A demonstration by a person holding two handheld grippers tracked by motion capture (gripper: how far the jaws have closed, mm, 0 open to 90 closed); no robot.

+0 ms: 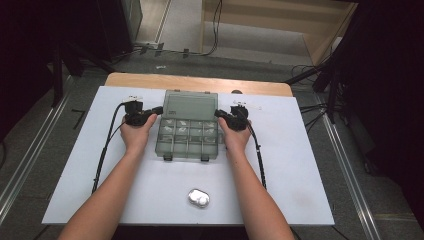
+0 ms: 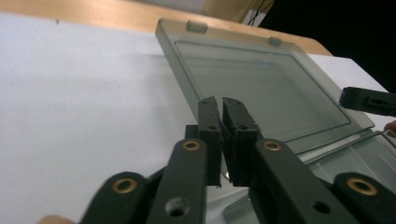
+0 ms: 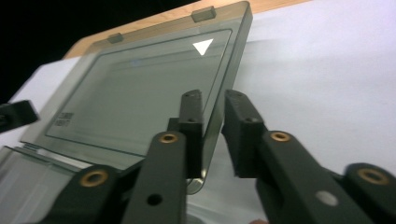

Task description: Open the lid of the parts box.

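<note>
Nearest table edge: small silver case [image 1: 199, 198] on white sheet [image 1: 75, 165]. Mid-table: compartment box [image 1: 188, 141], lid [image 1: 190, 106] raised. Left gripper [image 1: 159, 109] nearly closed at lid's left edge; right gripper [image 1: 218, 113] straddling right edge, jaws apart.

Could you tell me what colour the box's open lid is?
The lid is translucent smoky grey-green, clearest in the right gripper view.

A smoky grey, see-through plastic compartment box [image 1: 187, 134] sits on a plain white board [image 1: 75, 165] over a light tan wooden table [image 1: 200, 82], its open lid [image 3: 135, 93] bearing a small white triangle [image 3: 202, 46]. The left gripper [image 2: 219, 116] and right gripper [image 3: 212, 121] are matte black with brass-coloured rivets. A shiny silver-white pouch [image 1: 200, 198] lies on the white board.
</note>
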